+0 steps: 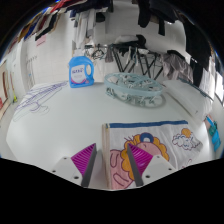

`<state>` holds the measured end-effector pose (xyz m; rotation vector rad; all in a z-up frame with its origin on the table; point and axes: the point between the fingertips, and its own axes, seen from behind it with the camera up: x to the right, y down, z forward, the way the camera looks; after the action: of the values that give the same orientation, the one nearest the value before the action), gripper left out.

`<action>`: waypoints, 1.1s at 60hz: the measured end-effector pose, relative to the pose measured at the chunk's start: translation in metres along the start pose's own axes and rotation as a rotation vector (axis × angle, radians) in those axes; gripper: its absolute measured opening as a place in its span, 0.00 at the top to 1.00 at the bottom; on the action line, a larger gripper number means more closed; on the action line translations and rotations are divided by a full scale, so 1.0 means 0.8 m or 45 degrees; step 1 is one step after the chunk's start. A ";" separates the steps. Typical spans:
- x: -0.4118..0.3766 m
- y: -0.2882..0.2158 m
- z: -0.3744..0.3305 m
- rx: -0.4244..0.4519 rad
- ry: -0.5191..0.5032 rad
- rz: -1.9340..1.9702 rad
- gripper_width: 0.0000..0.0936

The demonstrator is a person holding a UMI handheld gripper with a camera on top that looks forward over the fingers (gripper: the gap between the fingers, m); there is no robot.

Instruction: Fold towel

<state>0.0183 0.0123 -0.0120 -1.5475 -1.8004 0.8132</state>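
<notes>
Broadly, the wide white tabletop (60, 125) carries everything, and on it the white printed cloth towel with pink, orange and blue cartoon figures (155, 150) lies flat, just ahead of and partly between the fingers, its far edge running across the view, so its long axis seems to lie crosswise to the gripper rather than pointing away. The gripper (112, 163) stands wide, its magenta pads (84, 160) apart and pinching nothing. From here the likely failure is a grab of one layer too far in from a corner, which would drag the cloth and give a skewed fold. Beyond sit a clear wire-like rack (135, 85) and a small blue-and-white detergent bottle (80, 70), well apart.
</notes>
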 end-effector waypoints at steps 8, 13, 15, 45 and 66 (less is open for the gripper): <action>0.019 -0.003 0.004 0.022 0.073 -0.098 0.94; 0.015 -0.001 -0.004 -0.026 0.069 -0.143 0.97; 0.005 0.001 -0.004 -0.048 0.017 -0.114 0.97; 0.222 -0.108 -0.077 0.022 0.058 0.354 0.98; 0.307 -0.030 -0.037 -0.074 0.138 0.357 0.47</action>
<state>-0.0026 0.2546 0.0401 -1.8730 -1.5635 0.7932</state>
